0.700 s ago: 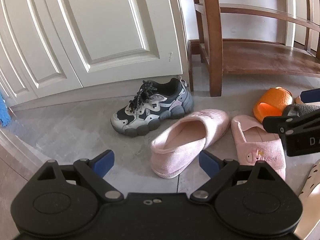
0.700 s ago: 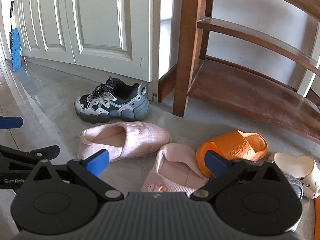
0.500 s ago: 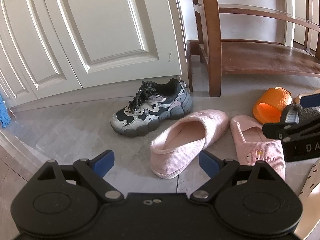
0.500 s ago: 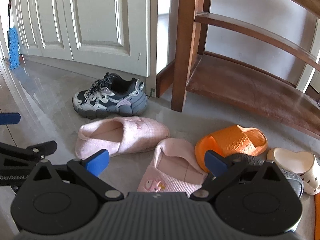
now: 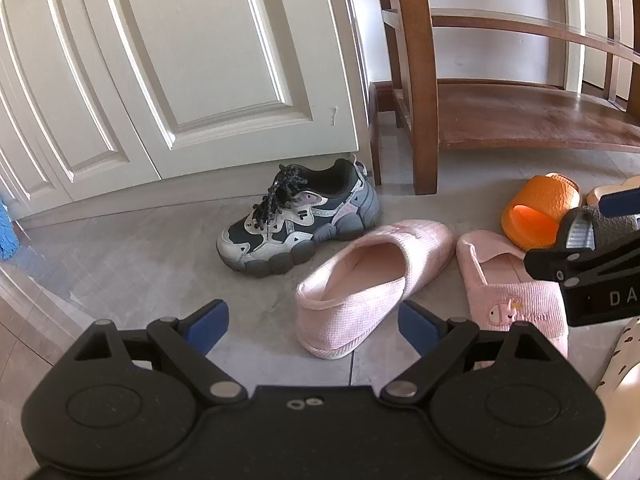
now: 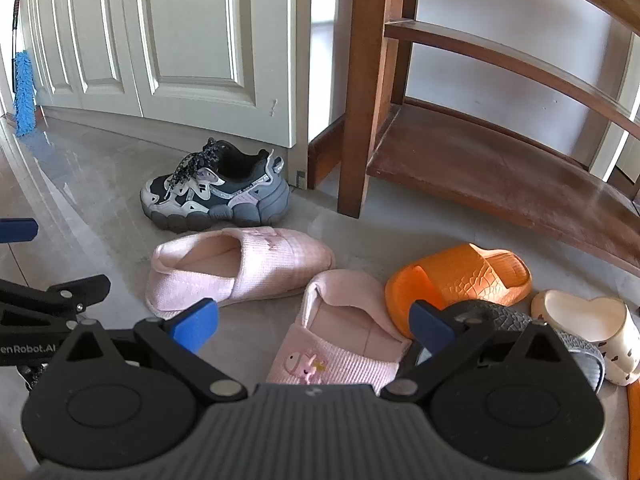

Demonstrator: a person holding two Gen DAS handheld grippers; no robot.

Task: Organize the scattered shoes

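Both my jaws gape wide, left gripper [image 5: 313,320] over one pink slipper [image 5: 370,280], right gripper [image 6: 313,326] over its twin [image 6: 340,340].

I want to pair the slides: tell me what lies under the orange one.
The orange slide rests partly on a dark grey slide and the floor. The right gripper hides much of the grey one.

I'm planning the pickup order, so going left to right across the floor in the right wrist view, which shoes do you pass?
Sneaker → plain pink slipper → pink slipper with cartoon patch → orange slide → cream clog.
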